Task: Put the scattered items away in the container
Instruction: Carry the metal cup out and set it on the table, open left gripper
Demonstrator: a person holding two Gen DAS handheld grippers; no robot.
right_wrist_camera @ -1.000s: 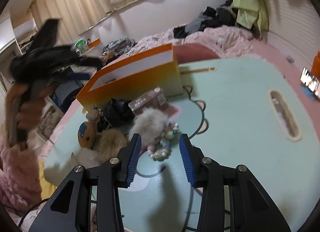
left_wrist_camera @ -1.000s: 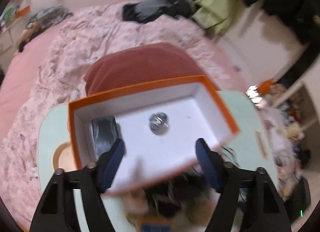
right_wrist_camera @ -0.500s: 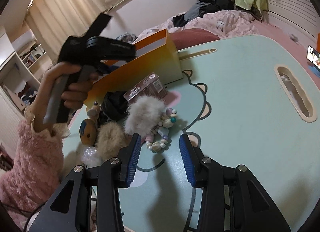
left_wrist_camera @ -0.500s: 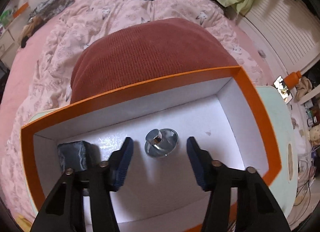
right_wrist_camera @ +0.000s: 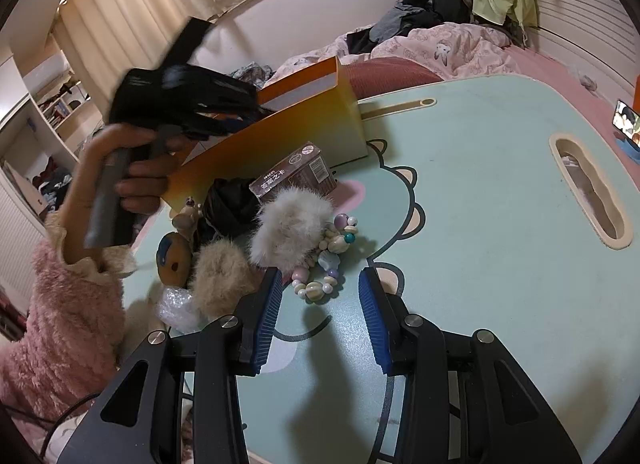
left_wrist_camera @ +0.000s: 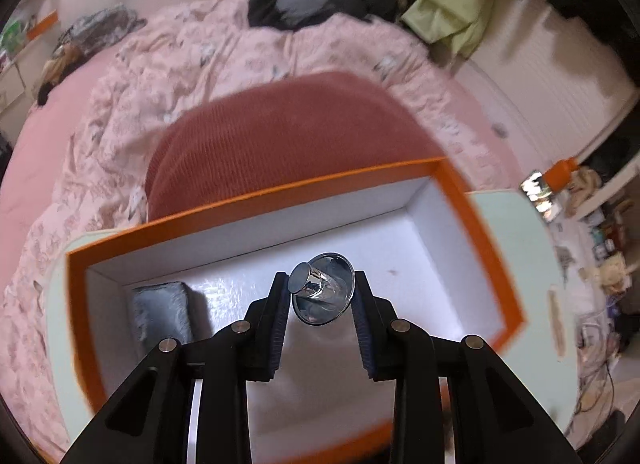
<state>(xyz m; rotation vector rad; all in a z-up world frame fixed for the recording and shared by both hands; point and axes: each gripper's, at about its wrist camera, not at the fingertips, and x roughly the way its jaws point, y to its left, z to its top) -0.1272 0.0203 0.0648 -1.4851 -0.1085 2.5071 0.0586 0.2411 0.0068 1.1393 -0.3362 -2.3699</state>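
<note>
Inside the orange-rimmed white cardboard box (left_wrist_camera: 472, 220), the left tongs (left_wrist_camera: 322, 296) clench a shiny conical metal piece (left_wrist_camera: 322, 292), best gripped squarely; the right tongs (right_wrist_camera: 320, 320) hover released above the counter (right_wrist_camera: 480, 224).

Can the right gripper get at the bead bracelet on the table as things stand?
Probably yes. The right gripper has open jaws pointing at the bead bracelet, which lies just ahead on the table; only the white fur pom crowds its far side.

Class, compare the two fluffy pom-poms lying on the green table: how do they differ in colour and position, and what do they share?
The pale pom-pom is whitish grey; the tan pom-pom is beige-brown. The pale one lies against the bead bracelet, farther from the camera; the tan one lies nearer, beside the left finger of the right gripper. Both are furry, rounded, and outside the orange box.
</note>
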